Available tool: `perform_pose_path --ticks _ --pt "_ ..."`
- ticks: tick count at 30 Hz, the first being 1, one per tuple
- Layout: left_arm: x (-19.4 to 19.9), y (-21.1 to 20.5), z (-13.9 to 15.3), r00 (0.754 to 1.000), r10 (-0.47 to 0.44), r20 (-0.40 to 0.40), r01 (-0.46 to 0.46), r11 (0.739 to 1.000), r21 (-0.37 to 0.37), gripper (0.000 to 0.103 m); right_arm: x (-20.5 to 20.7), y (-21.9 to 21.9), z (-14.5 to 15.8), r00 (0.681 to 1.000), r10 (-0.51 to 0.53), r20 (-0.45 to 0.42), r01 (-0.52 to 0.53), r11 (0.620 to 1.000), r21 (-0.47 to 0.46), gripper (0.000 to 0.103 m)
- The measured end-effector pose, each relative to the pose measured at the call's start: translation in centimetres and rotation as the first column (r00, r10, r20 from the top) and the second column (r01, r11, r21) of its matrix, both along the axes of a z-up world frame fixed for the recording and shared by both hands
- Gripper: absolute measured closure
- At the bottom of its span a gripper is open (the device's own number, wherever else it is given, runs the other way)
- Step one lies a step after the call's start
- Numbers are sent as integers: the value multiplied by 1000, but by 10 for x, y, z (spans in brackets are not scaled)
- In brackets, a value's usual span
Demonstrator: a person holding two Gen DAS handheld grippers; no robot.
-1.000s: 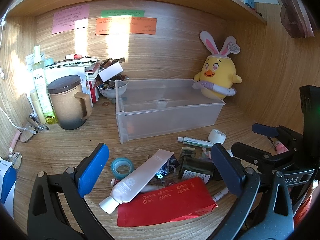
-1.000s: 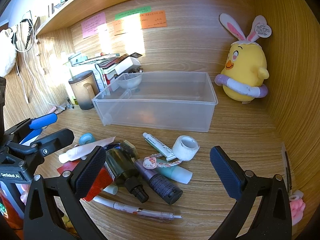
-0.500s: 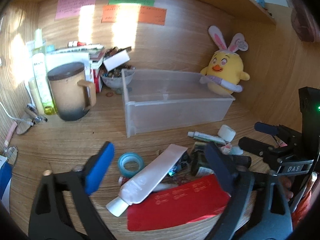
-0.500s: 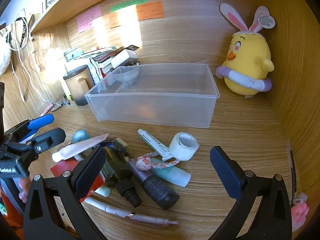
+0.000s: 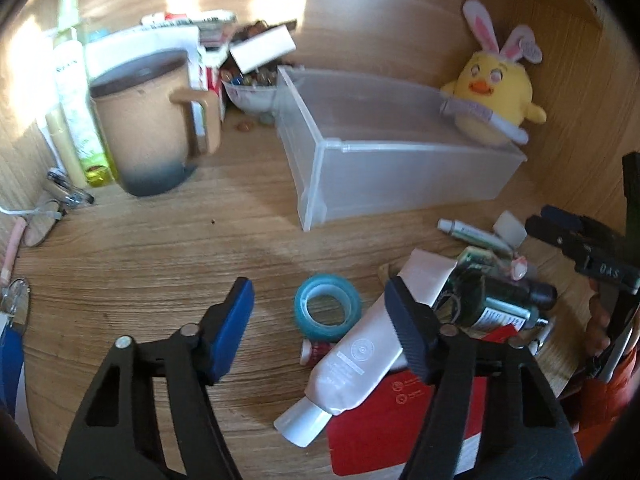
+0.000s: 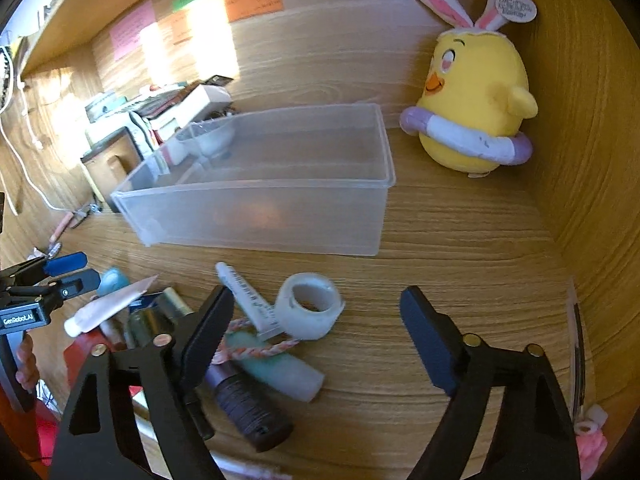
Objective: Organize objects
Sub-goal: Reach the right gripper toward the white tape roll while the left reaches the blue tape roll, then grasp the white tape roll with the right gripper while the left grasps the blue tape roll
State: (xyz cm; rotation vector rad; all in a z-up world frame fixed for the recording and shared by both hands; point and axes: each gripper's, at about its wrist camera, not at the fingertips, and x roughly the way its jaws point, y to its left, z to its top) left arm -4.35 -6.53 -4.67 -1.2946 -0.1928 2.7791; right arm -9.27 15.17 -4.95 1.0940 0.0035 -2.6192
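From the left wrist we are looking steeply down, close over the desk [image 5: 140, 264], toward the clear bin [image 5: 400, 168] ahead-right. From the right wrist we are facing that bin [image 6: 260, 220] from the opposite side. Both views are sharing the bin, the yellow plush [image 5: 496, 88] [image 6: 472, 92] and the clutter between.
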Motion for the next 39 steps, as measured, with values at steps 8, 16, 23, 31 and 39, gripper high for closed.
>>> perform_pose_path --ticks 8,16,23,31,39 --pt "-13 -3 -11 998 -8 64 7 1000 15 58 -18 -3 -15 997 28 78 -26 999 -24 39" --pt "-13 -10 -15 997 18 69 -20 999 28 63 -25 -5 -25 991 45 128 -38 998 -52 66" --pt "-10 -14 3 999 36 3 -36 999 25 63 -21 -3 -16 996 20 86 -16 999 -43 66" --pt "-10 -9 33 993 44 -105 -42 999 19 63 -8 -1 15 1000 24 -10 -24 998 -55 66" --pt "-17 10 58 979 17 -204 -10 999 34 63 -6 -6 44 994 24 -106 -33 996 -81 66"
